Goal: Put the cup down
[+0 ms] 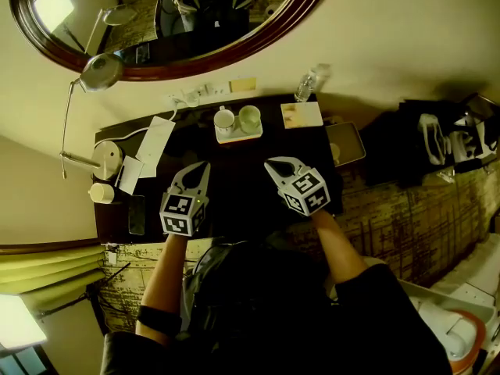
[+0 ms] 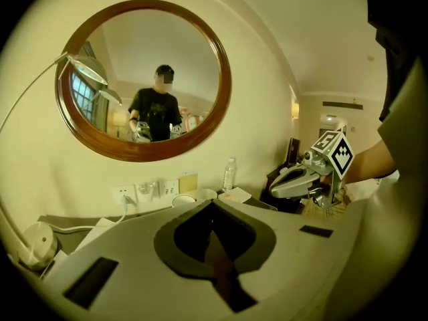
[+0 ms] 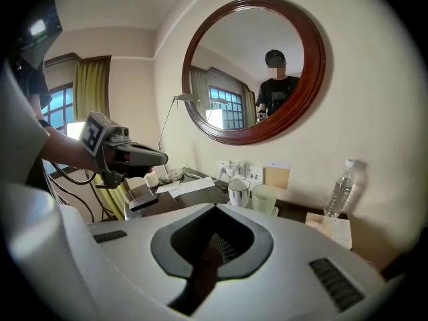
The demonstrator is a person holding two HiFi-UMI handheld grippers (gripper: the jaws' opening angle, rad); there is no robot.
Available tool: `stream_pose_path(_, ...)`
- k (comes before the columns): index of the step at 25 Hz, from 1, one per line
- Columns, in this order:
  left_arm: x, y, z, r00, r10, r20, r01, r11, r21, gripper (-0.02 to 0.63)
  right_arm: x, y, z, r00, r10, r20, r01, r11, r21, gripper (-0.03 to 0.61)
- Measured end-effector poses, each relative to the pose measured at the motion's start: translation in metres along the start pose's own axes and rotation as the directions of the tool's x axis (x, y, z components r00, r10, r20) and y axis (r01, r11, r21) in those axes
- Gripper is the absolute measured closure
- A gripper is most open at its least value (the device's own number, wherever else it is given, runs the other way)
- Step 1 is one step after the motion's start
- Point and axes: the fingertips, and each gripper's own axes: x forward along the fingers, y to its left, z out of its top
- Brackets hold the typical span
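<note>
Both tongs are hanging shut and empty above a dark wooden desk (image 1: pixel 234 190). The left gripper (image 1: pixel 205 165) is pressing its jaws together tip to tip with nothing between them, and the right gripper (image 1: pixel 270 162) is showing the same closed, empty jaws.

Beyond and between them, a white ceramic mug (image 1: pixel 224 120) and a pale green cup (image 1: pixel 250 118) are standing upright side by side, the mug on the left. They are sitting on a small white rectangular tray (image 1: pixel 238 137) at the far edge of the desk, well apart from either gripper. Which of the two is the cup in question cannot be told.

Right of the tray, a square cream notepad (image 1: pixel 301 115) is lying flat, and a clear plastic water bottle (image 1: pixel 307 84) is standing just behind it by the wall. Left of the tray, white paper sheets (image 1: pixel 156 143) are lying spread out, with a black phone (image 1: pixel 136 213) resting nearer, at the desk's left side.

A silver desk lamp (image 1: pixel 101 72) is leaning over the far left end. Above it, a round mirror in a dark wooden frame (image 1: pixel 164 71) is hanging on the cream wall, reflecting the person and both grippers.
</note>
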Motion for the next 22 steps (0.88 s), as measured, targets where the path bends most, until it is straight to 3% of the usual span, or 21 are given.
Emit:
stream_pose_path(15, -0.010, 0.015, -0.013, 0.998, 0.031, -0.062, -0.033, 0.999, -0.036, 0.613, 0.002, -0.018, -0.023, 0.999, -0.025, -0.029, 0.026, 0.999, 0.033, 0.574)
stream_pose_path(20, -0.005, 0.016, -0.012, 0.997, 0.046, -0.058, -0.048, 0.998, -0.036, 0.613, 0.010, -0.037, -0.031, 0.998, -0.051, -0.041, 0.052, 0.998, 0.038, 0.543)
stream_pose_path(22, -0.002, 0.016, -0.016, 0.996, 0.048, -0.072, -0.051, 0.998, -0.044, 0.613, 0.013, -0.040, -0.031, 0.997, -0.048, -0.054, 0.051, 0.998, 0.043, 0.491)
